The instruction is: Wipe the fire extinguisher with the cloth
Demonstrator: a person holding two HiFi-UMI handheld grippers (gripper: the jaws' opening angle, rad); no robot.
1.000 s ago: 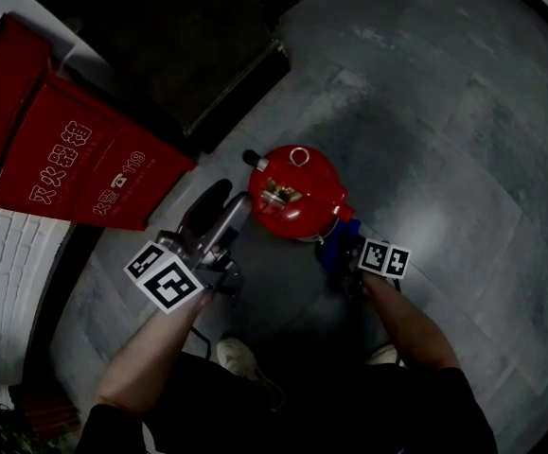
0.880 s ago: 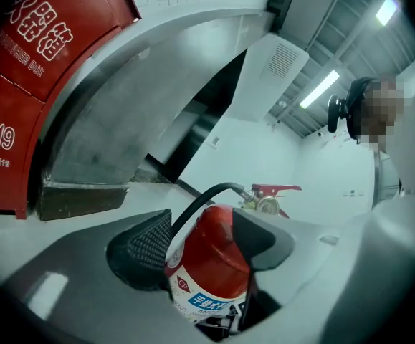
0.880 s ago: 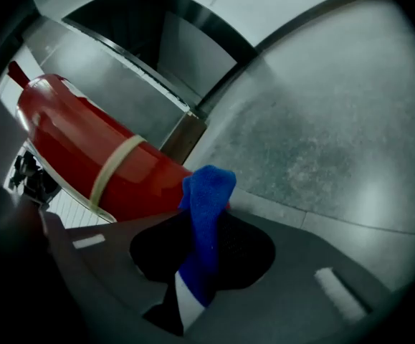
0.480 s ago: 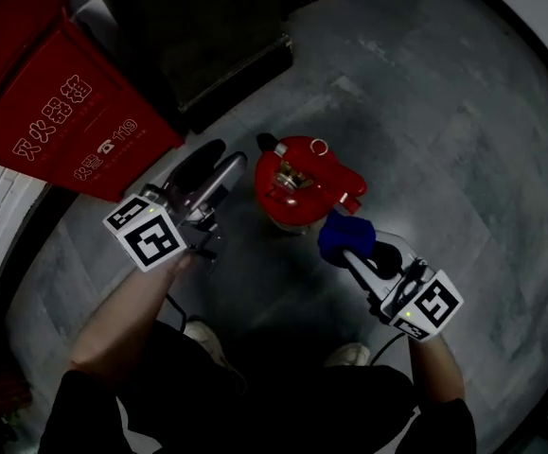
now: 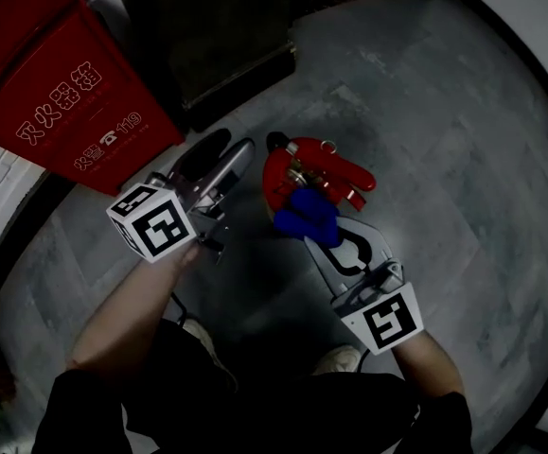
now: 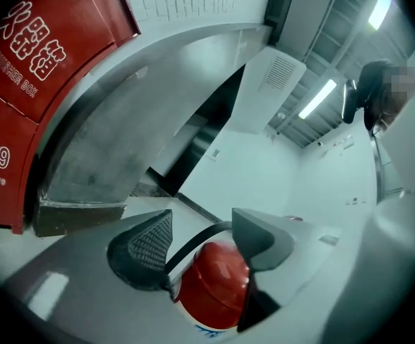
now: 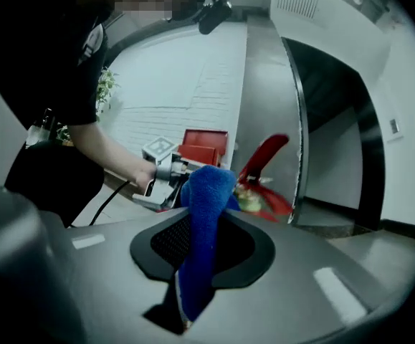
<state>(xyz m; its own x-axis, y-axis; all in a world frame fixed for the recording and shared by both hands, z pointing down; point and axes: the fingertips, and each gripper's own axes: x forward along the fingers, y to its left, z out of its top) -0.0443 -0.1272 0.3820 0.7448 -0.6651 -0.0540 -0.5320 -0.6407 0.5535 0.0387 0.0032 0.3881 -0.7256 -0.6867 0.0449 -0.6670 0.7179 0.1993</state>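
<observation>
A red fire extinguisher (image 5: 297, 173) stands on the floor (image 5: 463, 159). At its 6 o'clock a blue cloth (image 5: 307, 214) is pinched in the closed right gripper (image 5: 323, 235). At 9 o'clock the left gripper (image 5: 236, 154) is held open, empty. Steady, light pressure should be kept while wiping.

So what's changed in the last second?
The right tool, shut on the blue cloth, rose from low beside the fire extinguisher to its top, by the red handle. The left tool stayed open beside it; the extinguisher did not move.
</observation>
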